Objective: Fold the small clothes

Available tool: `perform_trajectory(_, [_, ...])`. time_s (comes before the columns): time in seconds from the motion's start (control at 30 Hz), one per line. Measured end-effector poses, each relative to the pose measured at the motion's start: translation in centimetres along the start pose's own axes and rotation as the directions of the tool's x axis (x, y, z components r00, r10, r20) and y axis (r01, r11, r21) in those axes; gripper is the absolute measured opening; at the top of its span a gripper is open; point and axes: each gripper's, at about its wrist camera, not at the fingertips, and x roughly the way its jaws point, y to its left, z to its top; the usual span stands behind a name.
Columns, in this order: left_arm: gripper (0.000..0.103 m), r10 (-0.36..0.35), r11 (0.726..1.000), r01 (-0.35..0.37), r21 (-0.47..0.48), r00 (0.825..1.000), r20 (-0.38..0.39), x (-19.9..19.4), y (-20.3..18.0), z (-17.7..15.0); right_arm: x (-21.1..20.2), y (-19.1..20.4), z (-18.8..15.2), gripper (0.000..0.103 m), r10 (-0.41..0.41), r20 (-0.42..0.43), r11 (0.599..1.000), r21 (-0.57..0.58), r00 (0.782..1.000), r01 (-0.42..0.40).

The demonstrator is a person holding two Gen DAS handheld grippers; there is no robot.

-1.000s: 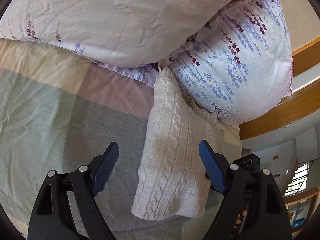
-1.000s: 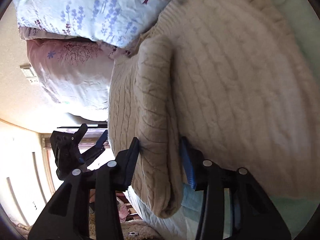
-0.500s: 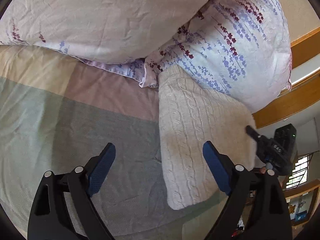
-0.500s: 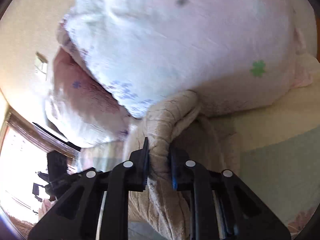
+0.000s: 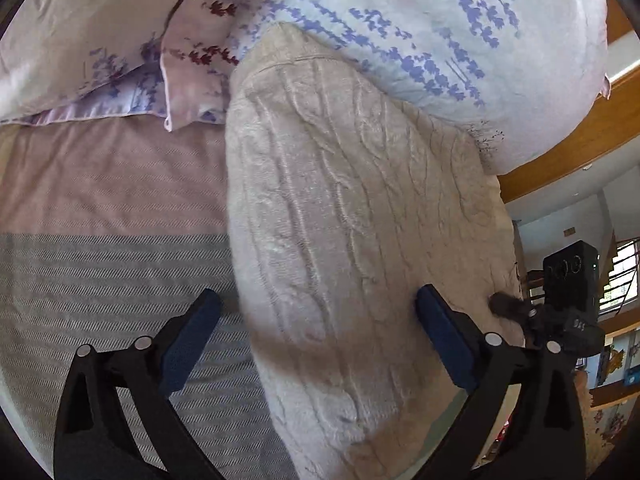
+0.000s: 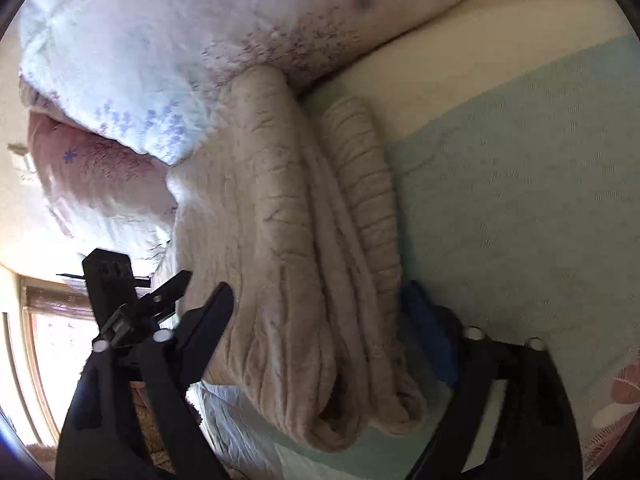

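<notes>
A folded cream cable-knit sweater (image 5: 340, 208) lies on the bed against the floral pillows. My left gripper (image 5: 320, 332) is open, its blue pads on either side of the sweater's near end, above it. In the right wrist view the sweater (image 6: 296, 240) shows its stacked folded layers from the side. My right gripper (image 6: 324, 328) is open, its fingers wide apart on either side of the folded bundle's near end, holding nothing. The other gripper shows in each view: the right one (image 5: 560, 312) at the sweater's right edge, the left one (image 6: 132, 300) at the left.
Floral pillows (image 5: 420, 32) press against the sweater's far end. The striped bedspread (image 5: 100, 240) lies to the left. The bed's edge and a wooden rail (image 5: 568, 152) are to the right. The pale green sheet (image 6: 520, 200) lies beside the bundle.
My right gripper has opened and let go of the sweater fold it was pinching. The sweater now lies folded flat. My left gripper has moved closer over it.
</notes>
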Motion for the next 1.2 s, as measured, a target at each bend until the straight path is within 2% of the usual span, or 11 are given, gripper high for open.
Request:
perform_trajectory(0.13, [0.044,-0.043,0.999,0.043,-0.011,0.998,0.038,-1.4,0.0,-0.1,-0.2,1.5,-1.8,0.032,0.066,0.039,0.998,-0.008,0.997,-0.066])
perform_trajectory(0.27, [0.04,-0.054,0.998,0.048,0.052,0.991,0.119,-7.6,1.0,-1.2,-0.5,5.2,-4.4,0.029,0.166,-0.008,0.979,-0.117,0.986,-0.166])
perform_trajectory(0.37, [0.053,0.065,0.994,-0.075,0.081,0.99,0.128,-10.0,2.7,-2.8,2.5,6.3,-5.6,0.037,0.04,-0.109,0.978,-0.2,0.993,-0.061])
perform_trajectory(0.43, [0.063,0.258,0.957,-0.27,0.108,0.959,0.119,-9.8,3.7,-3.8,3.6,5.4,-5.6,0.044,-0.053,-0.138,0.984,-0.178,0.989,0.027])
perform_trajectory(0.47, [0.072,0.307,0.941,-0.319,0.113,0.945,0.115,-10.0,4.0,-4.3,2.9,5.0,-5.4,0.047,-0.011,-0.122,0.991,-0.132,0.992,-0.005])
perform_trajectory(0.63, [0.091,0.298,0.948,-0.315,0.044,0.929,0.219,-13.9,4.8,-5.7,-2.2,6.1,-3.5,0.06,-0.011,0.152,0.991,-0.133,0.988,0.031])
perform_trajectory(0.77, [0.091,0.27,0.96,-0.28,0.018,0.938,0.219,-13.8,4.6,-5.5,-0.2,6.8,-1.1,0.061,0.022,0.132,0.991,-0.132,0.991,-0.004])
perform_trajectory(0.8, [0.091,0.269,0.96,-0.28,0.021,0.939,0.216,-13.5,4.5,-5.5,0.9,6.9,-0.8,0.051,-0.027,0.112,0.988,-0.146,0.993,0.043])
perform_trajectory(0.87, [0.091,0.275,0.958,-0.286,0.027,0.94,0.204,-13.2,4.0,-5.7,4.0,7.9,-0.5,0.007,-0.116,0.077,0.981,-0.146,0.99,0.126])
perform_trajectory(1.03, [0.098,0.292,0.95,-0.31,0.041,0.926,0.238,-14.6,3.3,-7.3,1.7,4.1,-1.6,0.006,-0.124,0.169,0.992,0.057,0.978,0.116])
perform_trajectory(1.2, [0.098,0.301,0.949,-0.313,0.027,0.93,0.213,-15.6,3.3,-9.1,-0.6,4.5,-2.3,0.014,-0.203,0.199,0.979,0.046,0.959,0.197])
